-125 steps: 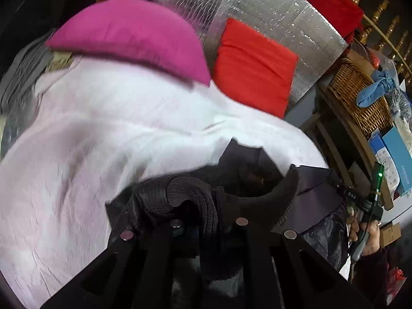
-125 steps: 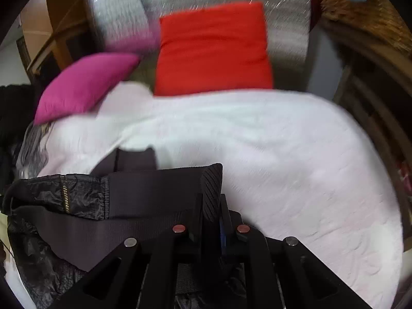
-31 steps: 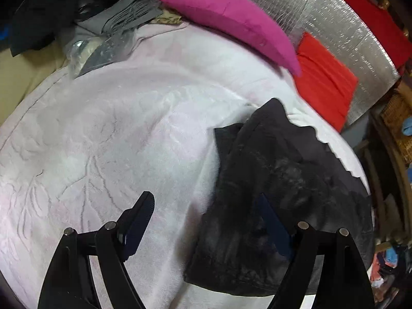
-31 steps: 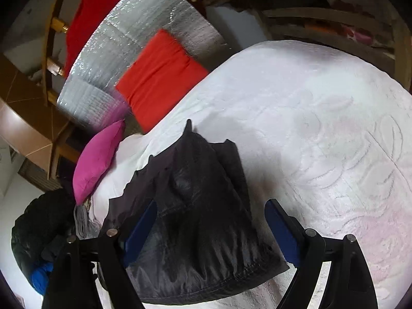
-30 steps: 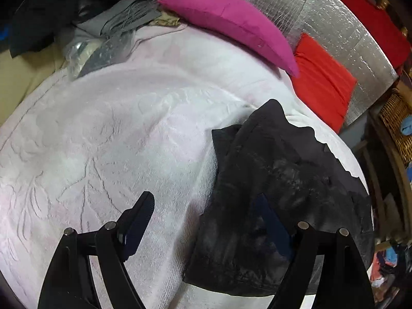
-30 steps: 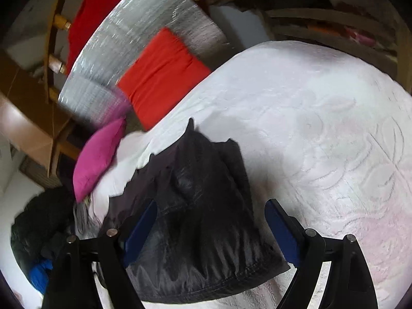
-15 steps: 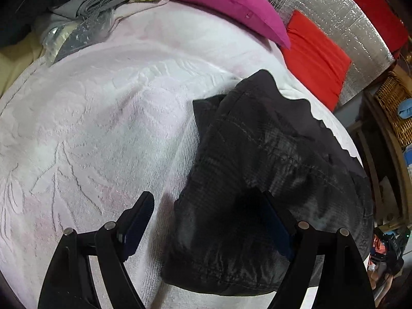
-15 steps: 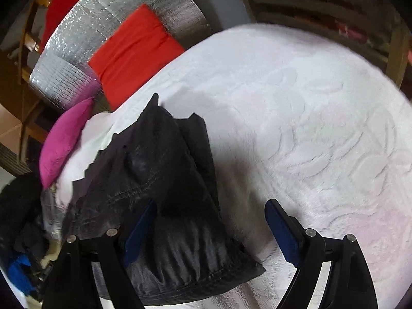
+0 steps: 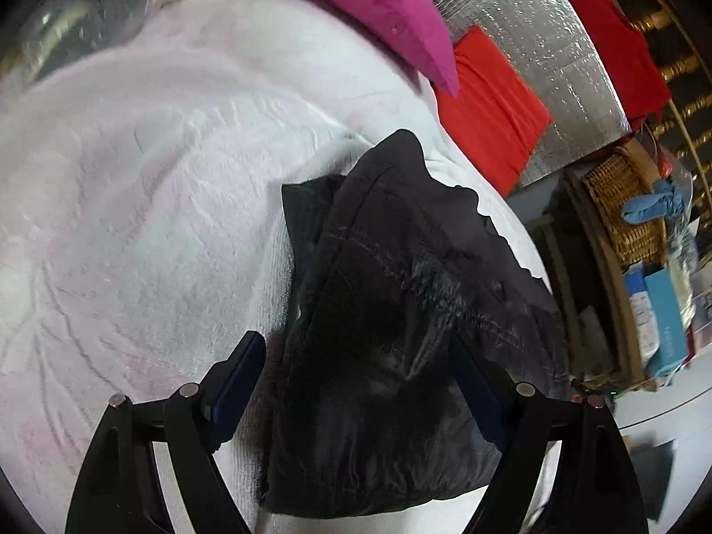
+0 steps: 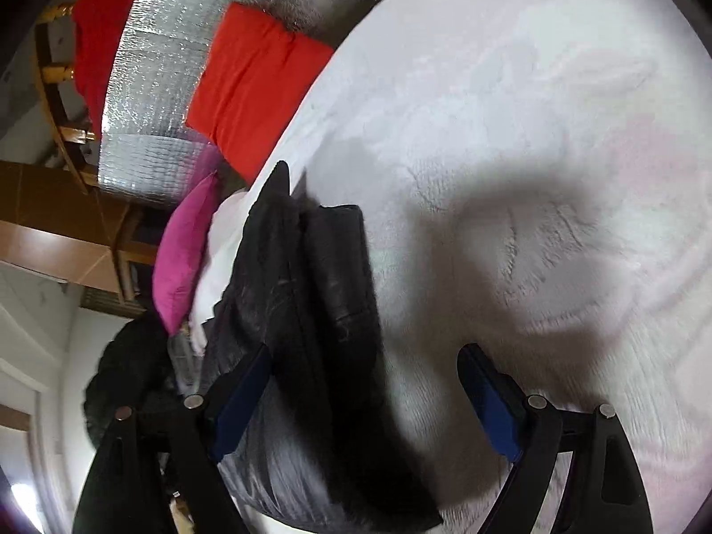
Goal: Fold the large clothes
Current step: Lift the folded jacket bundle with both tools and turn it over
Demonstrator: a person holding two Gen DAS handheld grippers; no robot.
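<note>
Both tongs, left (image 9: 351,374) and right (image 10: 362,394), hang spread and empty over the folded jacket (image 9: 400,333) on the bed (image 9: 133,178); best pinch its near hem squarely

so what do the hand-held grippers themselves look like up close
Both look alike. The left hand-held gripper and the right hand-held gripper each have black, angular fingers with open cut-outs in the frame, round silver bolt heads along the upper edge, and dark blue pads on the inner faces. No cables, markings or sleeves are visible.
</note>
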